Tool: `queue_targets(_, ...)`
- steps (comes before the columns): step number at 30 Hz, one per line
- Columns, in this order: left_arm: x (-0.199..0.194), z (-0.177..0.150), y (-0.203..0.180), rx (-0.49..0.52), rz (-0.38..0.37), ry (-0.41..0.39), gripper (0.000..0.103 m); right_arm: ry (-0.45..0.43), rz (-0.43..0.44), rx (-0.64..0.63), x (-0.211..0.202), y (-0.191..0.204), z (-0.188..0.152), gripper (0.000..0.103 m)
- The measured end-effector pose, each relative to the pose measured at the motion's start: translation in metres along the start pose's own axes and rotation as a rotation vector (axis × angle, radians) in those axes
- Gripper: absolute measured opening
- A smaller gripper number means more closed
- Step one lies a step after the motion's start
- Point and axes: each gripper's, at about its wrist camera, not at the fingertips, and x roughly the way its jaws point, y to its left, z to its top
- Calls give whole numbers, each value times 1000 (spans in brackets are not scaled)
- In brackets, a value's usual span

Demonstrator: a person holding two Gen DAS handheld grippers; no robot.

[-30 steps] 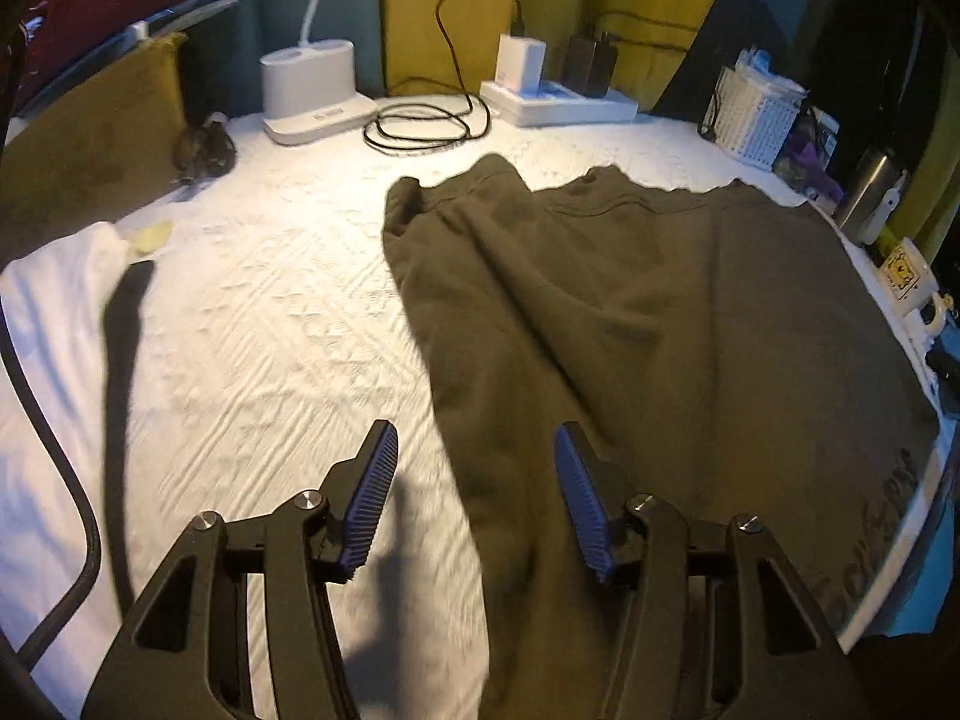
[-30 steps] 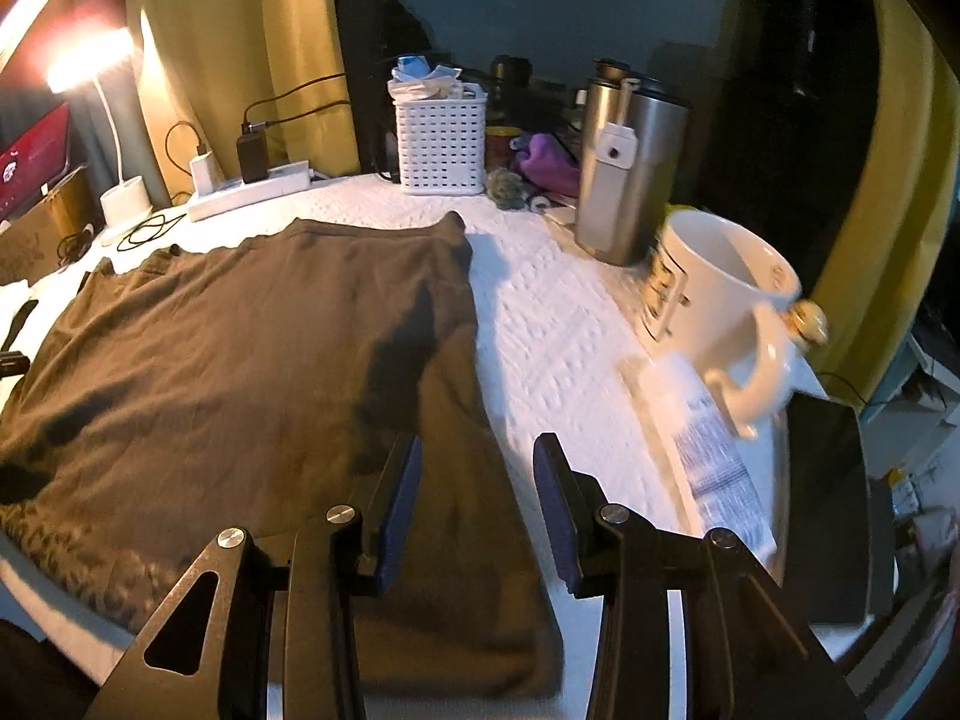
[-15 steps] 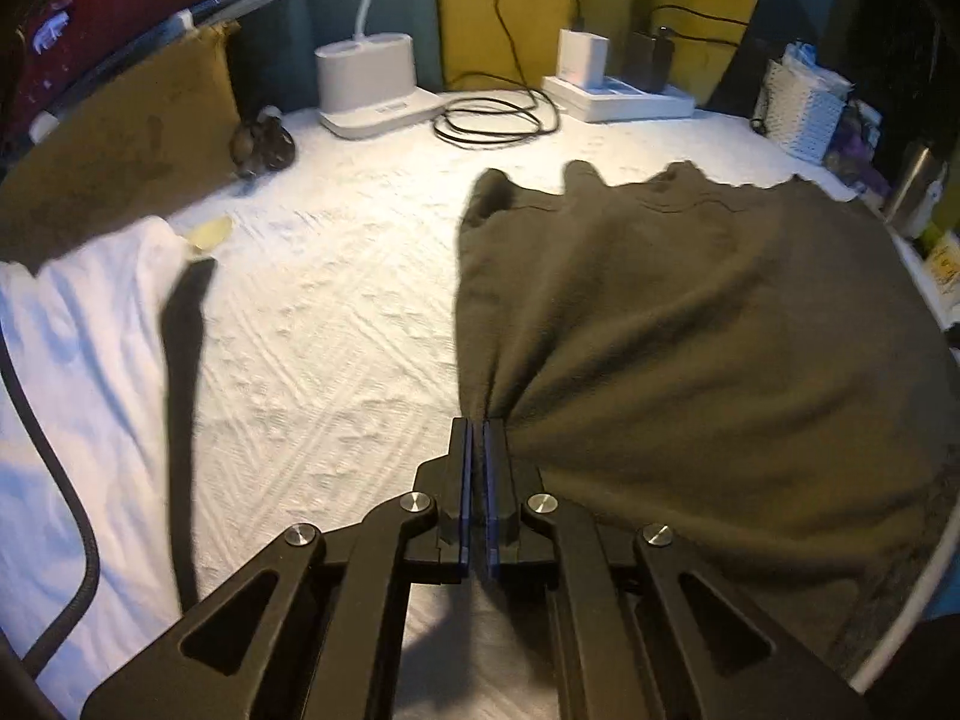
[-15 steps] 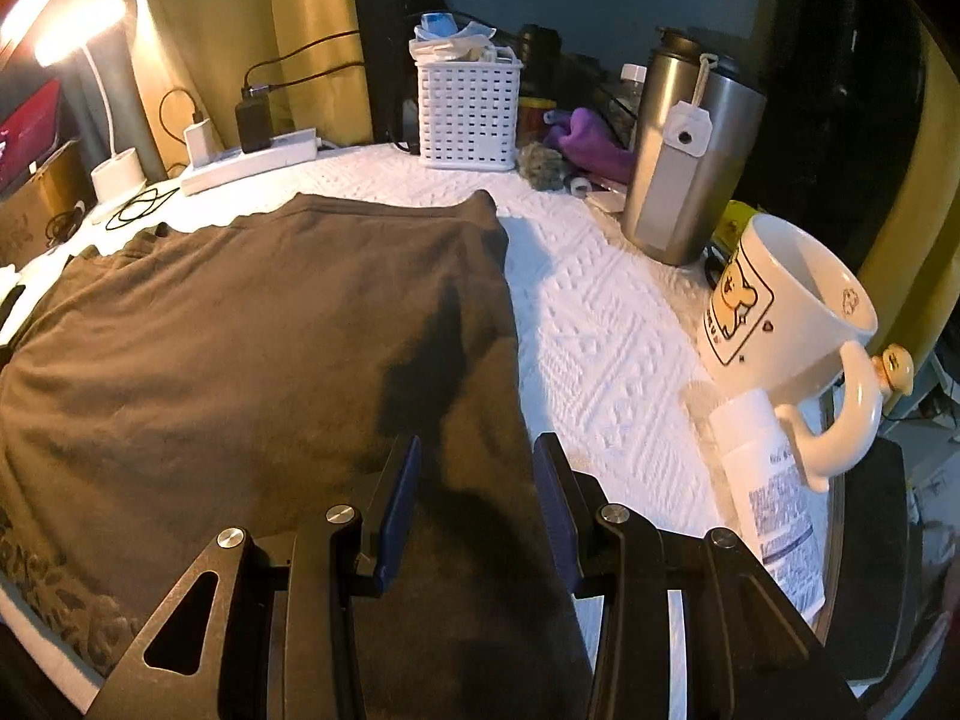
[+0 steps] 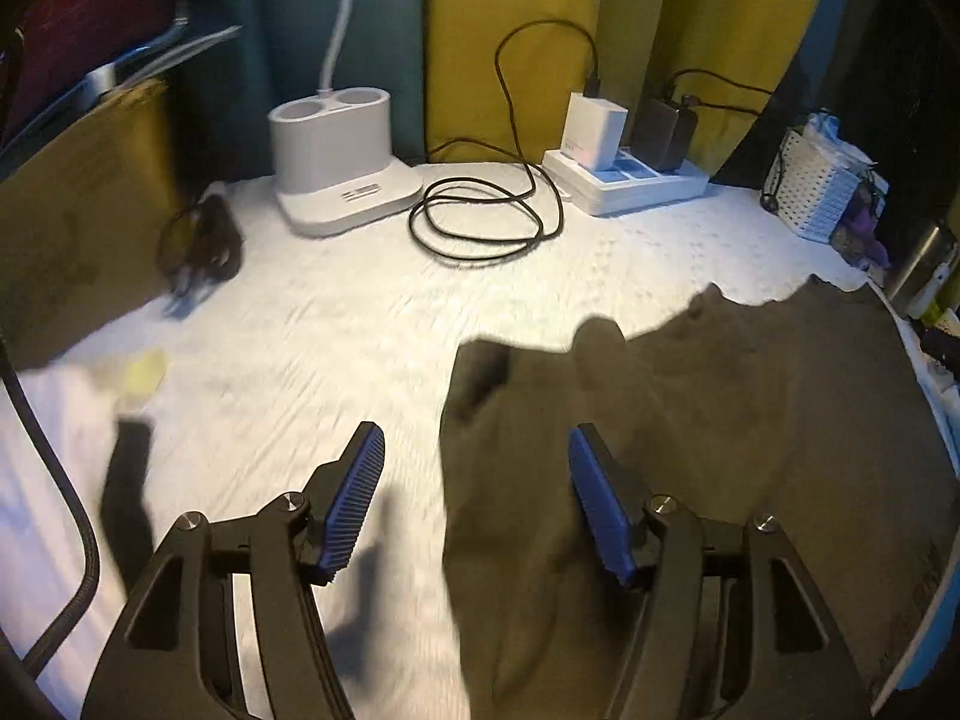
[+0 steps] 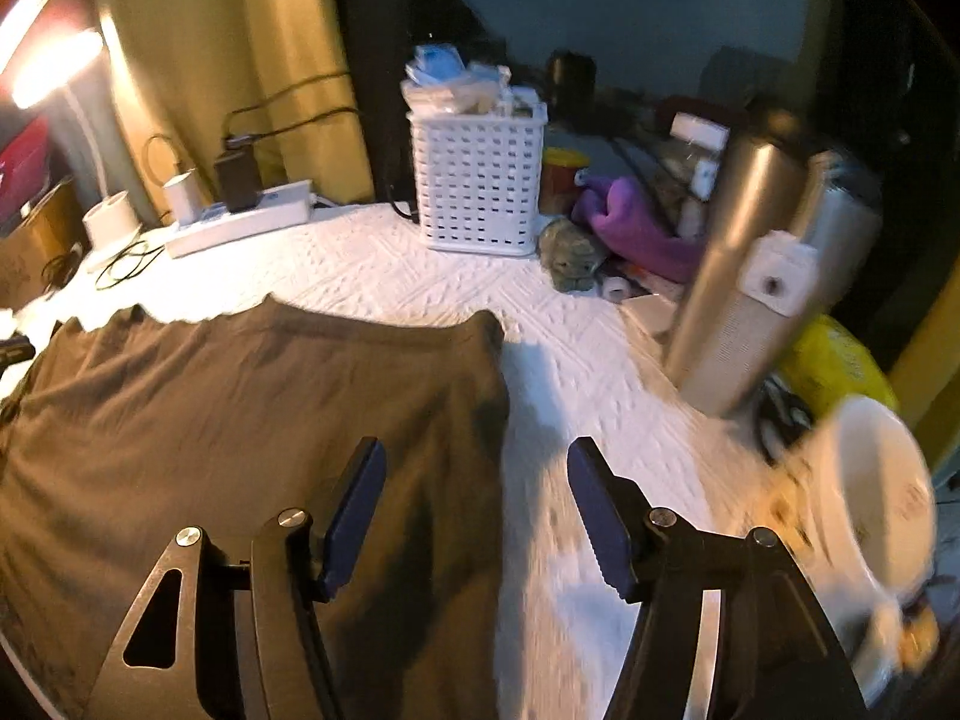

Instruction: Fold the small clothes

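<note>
Olive-brown garment point(image 5: 690, 420), one piece, lies flat on a white textured cloth point(image 5: 336, 324) covering the table. Left gripper point(image 5: 477, 501) hovers over the garment's left edge; its jaws are opening, two blue-padded fingers point(image 5: 354, 498) spread, the edge lying below the gap and nothing pinched. Right gripper point(image 6: 477, 504) hovers over the garment's right edge point(image 6: 492, 420); its jaws are also opening, nothing pinched, the left finger above fabric, the right above bare cloth. Beyond the left fingers: one white lamp base point(image 5: 336, 162), one coiled black cable point(image 5: 480, 216), one power strip point(image 5: 630, 180) holding two chargers. Beyond the right fingers: one white basket point(image 6: 480, 180); to their right, one steel tumbler point(image 6: 750, 258) and one white mug point(image 6: 870, 498).
</note>
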Motion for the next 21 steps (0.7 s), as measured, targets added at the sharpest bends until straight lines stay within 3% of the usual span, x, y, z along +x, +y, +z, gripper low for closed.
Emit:
queue_targets(5,32,15,-2,48,33,60,64,41,35,27,49,-14,27,65)
queue_targets(8,35,17,-6,84,29,28,64,65,73,54,74,-20,38,65)
queue_targets(9,35,17,-7,96,21,19,52,73,94,54,81,-19,39,63)
queue_targets(10,34,16,-10,115,2,7,36,69,102,29,86,-13,40,42)
queue_targets(11,32,17,-11,123,-26,5,4,68,78,-14,87,-8,42,19)
queue_targets(12,31,18,-11,116,-5,5,4,67,74,-37,89,-5,44,6)
queue_targets(15,29,22,-4,109,106,-35,4,46,26,-66,87,-3,51,5)
queue_targets(19,35,26,18,38,92,-28,4,13,-25,-83,84,-6,58,5)
queue_targets(21,35,28,20,24,89,-36,4,3,-104,-95,87,-10,58,5)
